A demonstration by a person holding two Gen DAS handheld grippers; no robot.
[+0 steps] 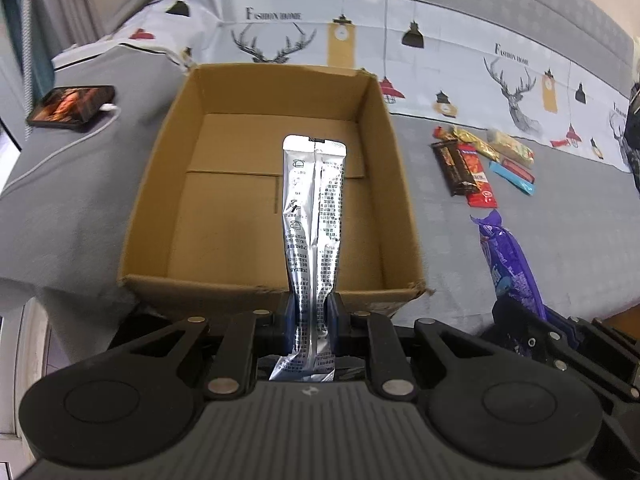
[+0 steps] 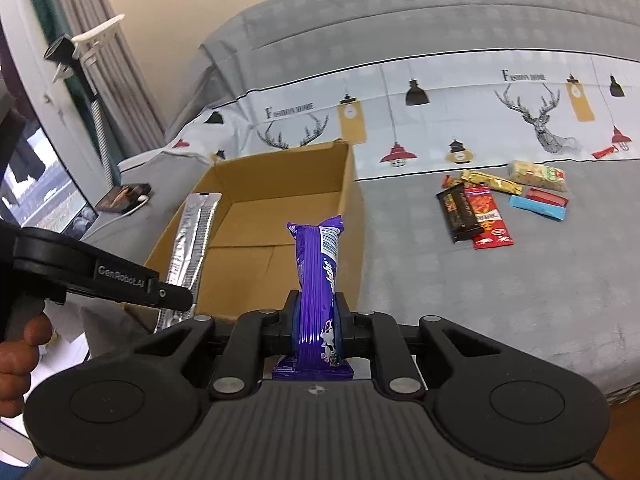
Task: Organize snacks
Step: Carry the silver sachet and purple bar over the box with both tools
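Observation:
My left gripper (image 1: pixel 312 312) is shut on a long silver sachet (image 1: pixel 314 216), held out over the near edge of an open cardboard box (image 1: pixel 160 184) whose floor is bare. The sachet also shows in the right wrist view (image 2: pixel 192 240). My right gripper (image 2: pixel 316 320) is shut on a purple snack bar (image 2: pixel 318 264), held near the box's (image 2: pixel 348 208) right front corner. The purple bar also shows in the left wrist view (image 1: pixel 508 264). Several loose snack bars (image 1: pixel 480 164) lie on the bed to the right of the box, also in the right wrist view (image 2: pixel 500 204).
The bed has a grey cover (image 2: pixel 480 300) with a deer-print sheet (image 2: pixel 440 120) behind. A phone (image 1: pixel 72 106) on a white cable lies left of the box. A screen (image 2: pixel 40 192) and a clip stand (image 2: pixel 92 92) are at the left.

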